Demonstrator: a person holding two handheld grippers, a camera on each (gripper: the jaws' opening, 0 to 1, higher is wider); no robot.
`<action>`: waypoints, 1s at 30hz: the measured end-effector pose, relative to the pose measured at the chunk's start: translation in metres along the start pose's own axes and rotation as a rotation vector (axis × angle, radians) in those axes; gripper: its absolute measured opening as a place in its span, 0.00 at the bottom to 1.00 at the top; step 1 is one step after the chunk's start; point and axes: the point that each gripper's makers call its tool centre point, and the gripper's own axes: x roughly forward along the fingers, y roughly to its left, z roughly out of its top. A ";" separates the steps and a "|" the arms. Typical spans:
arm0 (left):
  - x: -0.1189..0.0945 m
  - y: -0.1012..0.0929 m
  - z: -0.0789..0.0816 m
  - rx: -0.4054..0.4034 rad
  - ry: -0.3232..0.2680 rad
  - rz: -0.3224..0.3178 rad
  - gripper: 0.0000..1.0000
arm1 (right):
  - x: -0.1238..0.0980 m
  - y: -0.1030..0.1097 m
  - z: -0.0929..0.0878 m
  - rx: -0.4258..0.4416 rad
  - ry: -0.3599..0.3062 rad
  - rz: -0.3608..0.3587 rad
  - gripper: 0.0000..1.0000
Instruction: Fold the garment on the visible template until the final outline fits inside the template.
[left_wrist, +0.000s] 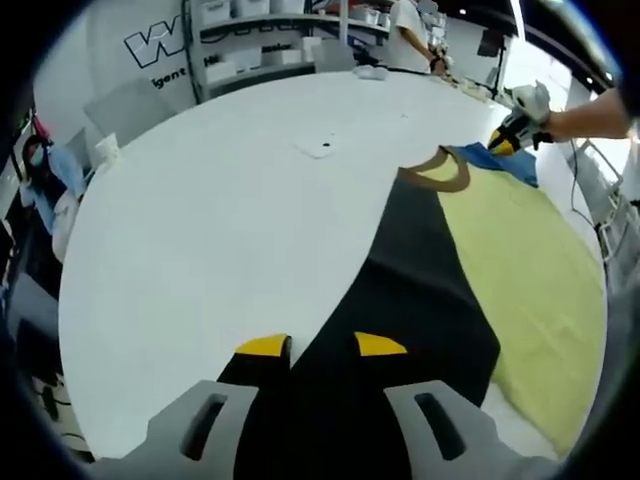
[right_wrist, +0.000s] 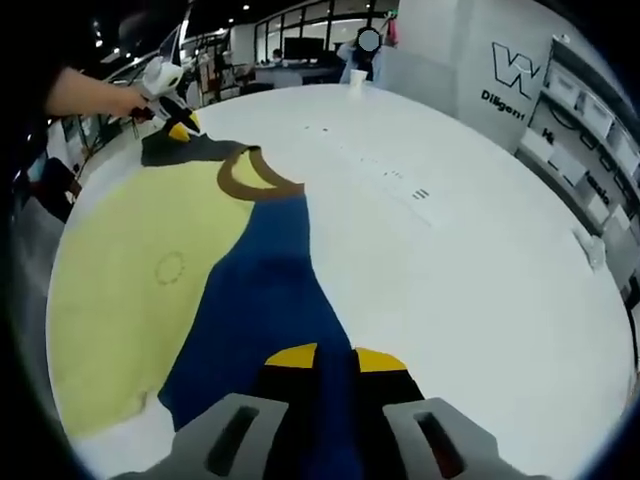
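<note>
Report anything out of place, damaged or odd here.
Nothing is spilled or torn. The garment lies spread on the white table, left claw shut on its black panel, right claw shut on its blue panel. One faint ring marks the yellow front: print or stain, cannot tell.

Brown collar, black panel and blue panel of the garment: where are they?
brown collar (left_wrist: 447, 178), left gripper view, on its curved band.
black panel (left_wrist: 410, 270), left gripper view, mid-cloth.
blue panel (right_wrist: 270, 290), right gripper view, mid-cloth.

Lab, logo wall (right_wrist: 520, 75), storage shelves (left_wrist: 270, 40), white table (left_wrist: 230, 220)
</note>
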 end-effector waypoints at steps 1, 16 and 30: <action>0.000 0.000 0.000 0.006 0.000 0.002 0.21 | 0.000 -0.001 0.000 -0.002 0.002 -0.003 0.02; 0.000 -0.003 -0.002 0.060 0.025 0.003 0.02 | -0.003 0.001 -0.003 -0.017 0.012 -0.022 0.00; -0.011 -0.004 -0.016 -0.055 0.057 0.052 0.02 | -0.011 -0.007 -0.017 0.012 0.032 -0.074 0.00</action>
